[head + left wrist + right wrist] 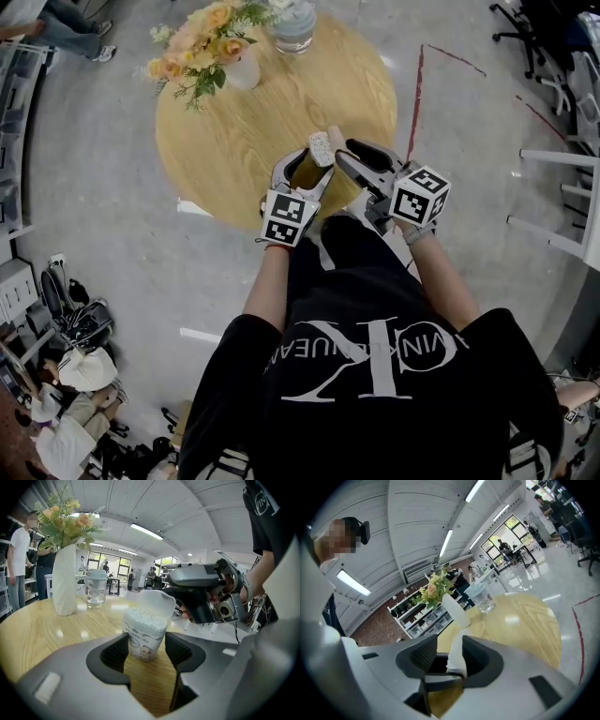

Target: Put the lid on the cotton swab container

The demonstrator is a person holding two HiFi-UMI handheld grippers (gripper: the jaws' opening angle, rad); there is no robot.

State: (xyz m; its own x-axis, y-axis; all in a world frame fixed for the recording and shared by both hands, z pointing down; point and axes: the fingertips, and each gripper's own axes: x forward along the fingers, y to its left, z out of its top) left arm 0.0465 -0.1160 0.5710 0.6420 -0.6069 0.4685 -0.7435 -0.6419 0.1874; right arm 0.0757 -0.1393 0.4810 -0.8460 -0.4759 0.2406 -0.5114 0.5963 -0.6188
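The cotton swab container (144, 637), a small clear tub full of white swabs, stands on the round wooden table (234, 141) near its front edge. My left gripper (146, 651) is shut on its lower body, one pad on each side. In the head view the container (321, 148) shows between both grippers. The white lid (157, 603) hangs tilted just over the far rim of the tub, touching or nearly touching the swabs. My right gripper (449, 660) is shut on the lid (456, 653), and it comes in from the right (206, 597).
A white vase of flowers (242, 70) and a glass jar (293, 23) stand at the table's far side. Red tape lines (415, 94) mark the floor to the right, beside a white chair (562, 202). People and bags are at the lower left.
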